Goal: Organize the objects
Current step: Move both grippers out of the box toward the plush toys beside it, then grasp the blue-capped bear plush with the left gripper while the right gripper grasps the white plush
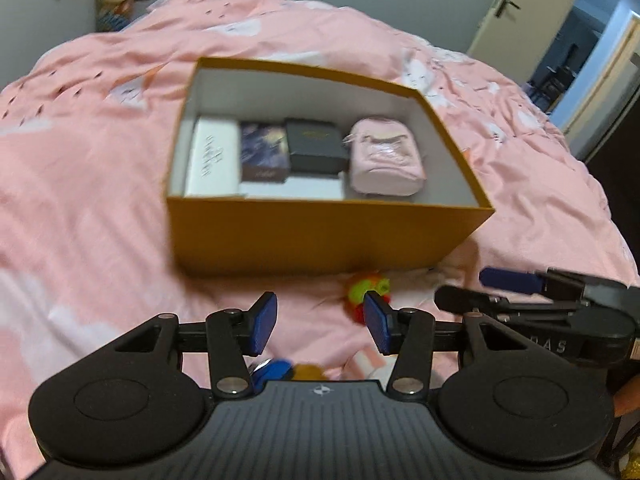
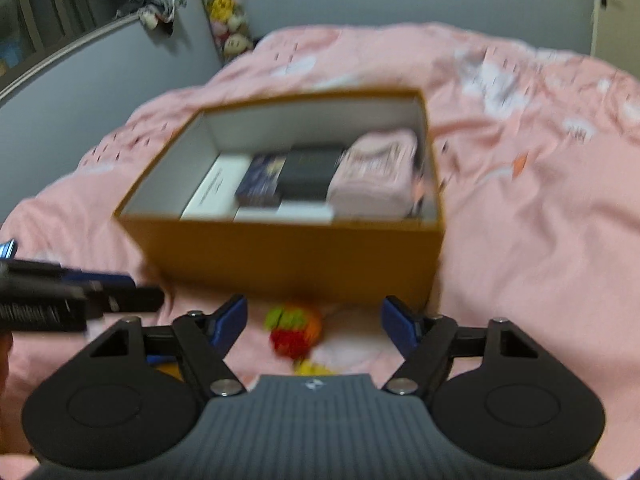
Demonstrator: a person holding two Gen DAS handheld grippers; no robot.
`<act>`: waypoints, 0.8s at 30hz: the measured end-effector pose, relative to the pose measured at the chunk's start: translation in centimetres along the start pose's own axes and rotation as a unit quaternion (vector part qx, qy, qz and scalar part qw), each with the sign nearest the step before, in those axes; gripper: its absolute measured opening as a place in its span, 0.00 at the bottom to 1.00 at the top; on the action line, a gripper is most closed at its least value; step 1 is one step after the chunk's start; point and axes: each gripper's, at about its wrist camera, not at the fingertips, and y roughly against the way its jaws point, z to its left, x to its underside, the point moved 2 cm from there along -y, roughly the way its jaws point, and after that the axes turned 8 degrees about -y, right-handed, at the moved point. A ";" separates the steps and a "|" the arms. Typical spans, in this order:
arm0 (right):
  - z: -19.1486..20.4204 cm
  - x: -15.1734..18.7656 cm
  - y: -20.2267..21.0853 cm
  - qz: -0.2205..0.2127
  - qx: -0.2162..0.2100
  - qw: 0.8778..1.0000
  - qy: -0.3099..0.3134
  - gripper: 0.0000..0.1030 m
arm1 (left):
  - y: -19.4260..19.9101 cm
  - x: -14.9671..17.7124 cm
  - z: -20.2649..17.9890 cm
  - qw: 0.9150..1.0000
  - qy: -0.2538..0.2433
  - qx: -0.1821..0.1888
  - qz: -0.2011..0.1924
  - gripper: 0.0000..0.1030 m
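I see an open box (image 1: pixel 328 236) with mustard walls standing on the bed (image 1: pixel 80 200), which has a pink cover. Inside it, from left to right, lie a white carton (image 1: pixel 212 156), a dark blue carton (image 1: pixel 264 152), a black case (image 1: pixel 316 146) and a pink pouch (image 1: pixel 384 156). A flat white thing (image 1: pixel 292 190) lies under the two dark ones, against the near wall. They are packed close together, and the pouch fills the right end.

The left hand-held gripper (image 1: pixel 322 322) is above the cover, in front of the box, with its blue pads spread and nothing between them. The right hand-held gripper (image 2: pixel 314 324) is also spread and carries nothing. In the left view its fingers come in from the right side, just beside the left one.

A small toy (image 2: pixel 294 332), red, orange and yellow-green, lies on the cover near the front wall of the box, between the two hand-held grippers. This wall stands between the toy and the inside of the box. Close under the left camera I see something blue (image 1: pixel 272 372) and something yellow, too blurred to name.

Behind the bed there is a grey wall, with plush toys (image 2: pixel 226 8) in the corner, and a door (image 1: pixel 516 12) stands open on the right.
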 end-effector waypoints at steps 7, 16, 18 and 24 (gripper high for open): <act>1.3 1.8 -0.4 0.053 -0.015 0.998 0.020 0.61 | 0.2 2.3 0.8 0.998 0.033 -0.006 0.051 0.56; 5.1 5.0 -0.9 0.123 -0.018 0.984 0.125 0.61 | -2.0 5.9 0.8 0.987 0.074 0.020 0.142 0.56; 5.2 5.4 -1.4 0.138 -0.010 0.982 0.127 0.64 | -2.6 6.6 1.0 0.983 0.087 0.033 0.157 0.56; 5.1 6.0 -2.6 0.177 -0.011 0.977 0.119 0.69 | -4.0 7.3 1.8 0.977 0.120 0.046 0.168 0.59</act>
